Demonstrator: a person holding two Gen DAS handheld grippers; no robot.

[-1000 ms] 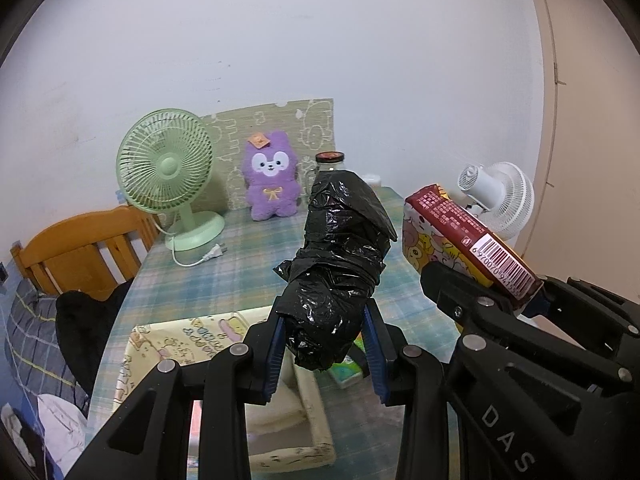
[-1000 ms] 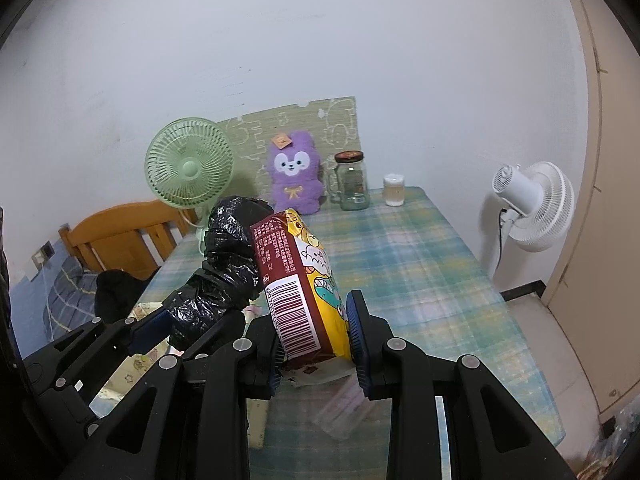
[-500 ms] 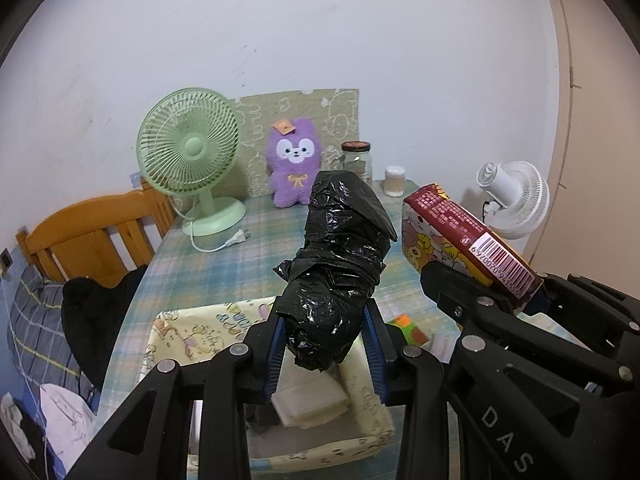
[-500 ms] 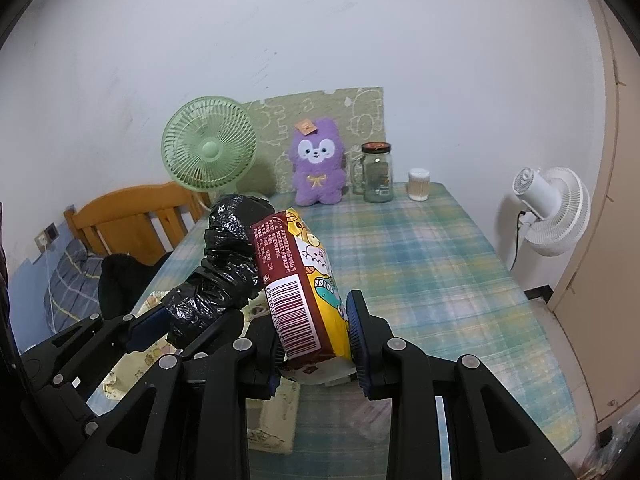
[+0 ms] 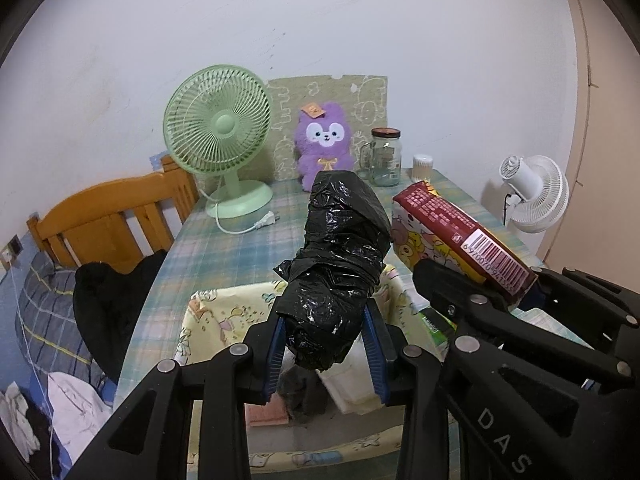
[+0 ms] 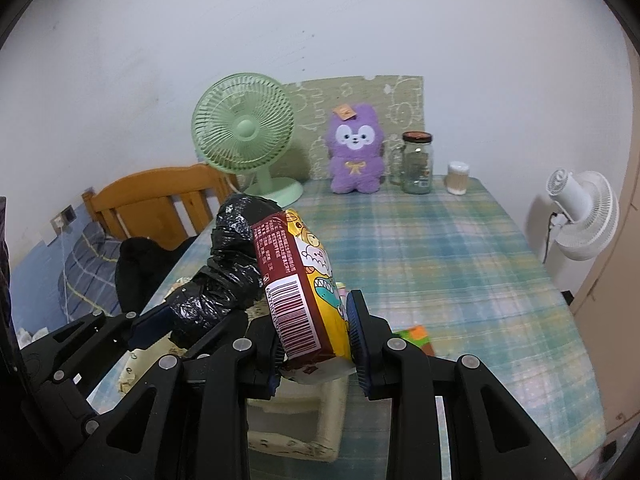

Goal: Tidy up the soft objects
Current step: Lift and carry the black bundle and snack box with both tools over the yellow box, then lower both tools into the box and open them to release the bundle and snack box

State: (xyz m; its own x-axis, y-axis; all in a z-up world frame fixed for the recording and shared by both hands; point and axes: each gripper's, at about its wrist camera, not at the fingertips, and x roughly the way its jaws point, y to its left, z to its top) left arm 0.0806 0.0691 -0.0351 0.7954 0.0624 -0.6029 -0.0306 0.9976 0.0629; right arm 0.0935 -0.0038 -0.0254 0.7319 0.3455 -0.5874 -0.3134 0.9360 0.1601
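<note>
carrying two soft packs over the fabric bin (image 5: 224, 312), low centre of frame. left gripper (image 5: 326, 344) clamps the black bag roll (image 5: 340, 264); right gripper (image 6: 318, 350) pinches the snack pack (image 6: 304, 280). lower both inside the rim before letting go, side by side.

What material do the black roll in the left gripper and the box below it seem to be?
Black roll: thin glossy plastic film, likely bin bags; it crinkles and glints. Box: apparently soft fabric with a matte cartoon print; its walls sag.
</note>
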